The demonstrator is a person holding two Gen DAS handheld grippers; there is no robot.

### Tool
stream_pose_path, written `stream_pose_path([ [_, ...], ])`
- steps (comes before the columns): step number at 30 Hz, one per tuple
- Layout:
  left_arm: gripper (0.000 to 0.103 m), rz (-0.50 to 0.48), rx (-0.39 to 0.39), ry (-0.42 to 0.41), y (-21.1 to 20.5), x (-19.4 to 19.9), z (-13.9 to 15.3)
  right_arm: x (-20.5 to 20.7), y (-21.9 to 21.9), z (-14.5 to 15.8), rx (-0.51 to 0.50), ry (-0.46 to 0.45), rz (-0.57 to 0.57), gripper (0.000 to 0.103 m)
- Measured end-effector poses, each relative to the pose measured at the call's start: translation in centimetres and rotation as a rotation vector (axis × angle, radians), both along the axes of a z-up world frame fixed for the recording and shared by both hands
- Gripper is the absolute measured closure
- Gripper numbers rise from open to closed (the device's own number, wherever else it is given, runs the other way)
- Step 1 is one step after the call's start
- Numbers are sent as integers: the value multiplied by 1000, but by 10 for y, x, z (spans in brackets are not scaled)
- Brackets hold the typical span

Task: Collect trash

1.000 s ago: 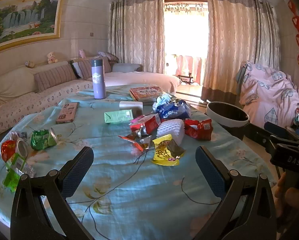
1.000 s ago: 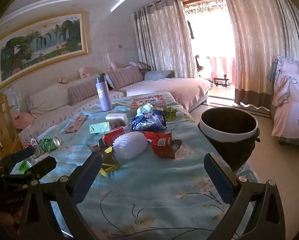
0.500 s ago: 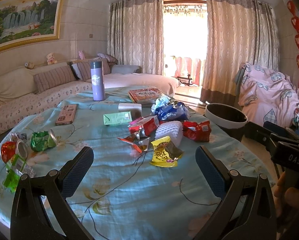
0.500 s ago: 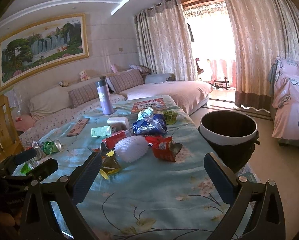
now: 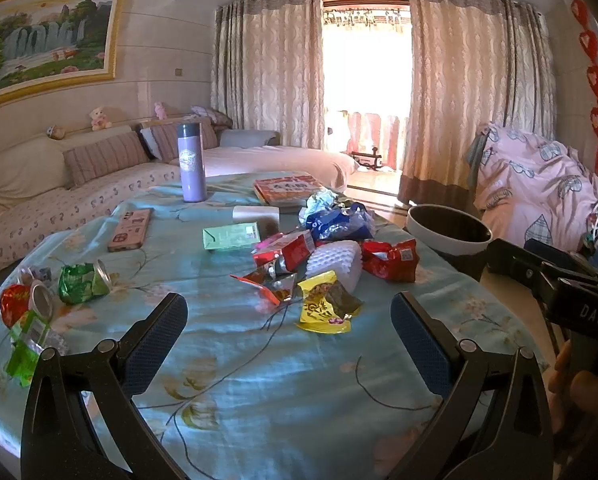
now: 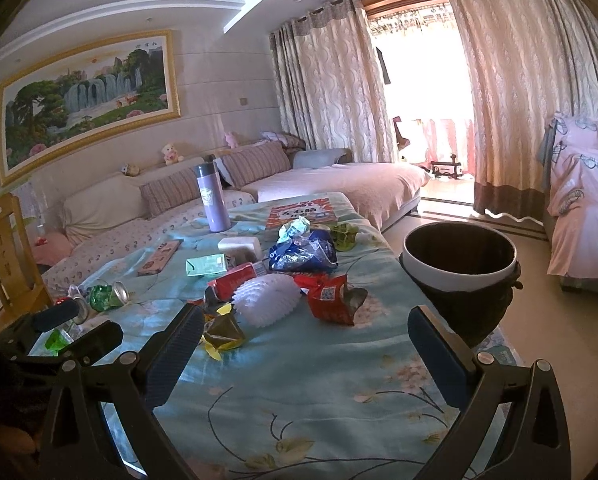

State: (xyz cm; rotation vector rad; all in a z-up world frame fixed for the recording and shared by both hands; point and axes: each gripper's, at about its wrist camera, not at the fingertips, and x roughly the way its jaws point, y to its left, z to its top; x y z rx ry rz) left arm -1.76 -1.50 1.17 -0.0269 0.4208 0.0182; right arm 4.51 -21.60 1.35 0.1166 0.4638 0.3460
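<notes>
Trash lies in a heap mid-table: a yellow wrapper [image 5: 325, 304], a red snack bag [image 5: 391, 260] [image 6: 331, 298], white foam netting [image 5: 333, 262] [image 6: 267, 298], a red carton [image 5: 287, 248] and a blue plastic bag [image 5: 339, 222] [image 6: 303, 254]. Crushed cans [image 5: 83, 282] lie at the left. A dark trash bin [image 6: 459, 276] [image 5: 449, 232] stands off the table's right edge. My left gripper [image 5: 289, 334] is open and empty, short of the yellow wrapper. My right gripper [image 6: 305, 344] is open and empty, short of the red bag.
On the blue floral tablecloth [image 5: 259, 380] stand a purple flask [image 5: 191, 168], a phone case [image 5: 129, 230], a green box [image 5: 231, 236], a tissue pack [image 5: 257, 214] and a red book [image 5: 287, 190]. A sofa [image 6: 339, 184] runs behind. A wooden chair [image 6: 3, 256] is at the left.
Both grippers have drawn back and risen slightly, so the trash heap sits a little farther off. Both stay open and empty.
</notes>
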Motion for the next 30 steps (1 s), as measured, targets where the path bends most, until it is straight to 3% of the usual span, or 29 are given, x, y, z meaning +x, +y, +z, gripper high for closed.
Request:
stream_pose_path([
  [20,0,-12,-4,13,-2,1,-7,3,0,-6,10,12,23,0],
  [30,0,-32,-22,74,-2,14,-18,13,-4,-14,29,49,31,1],
])
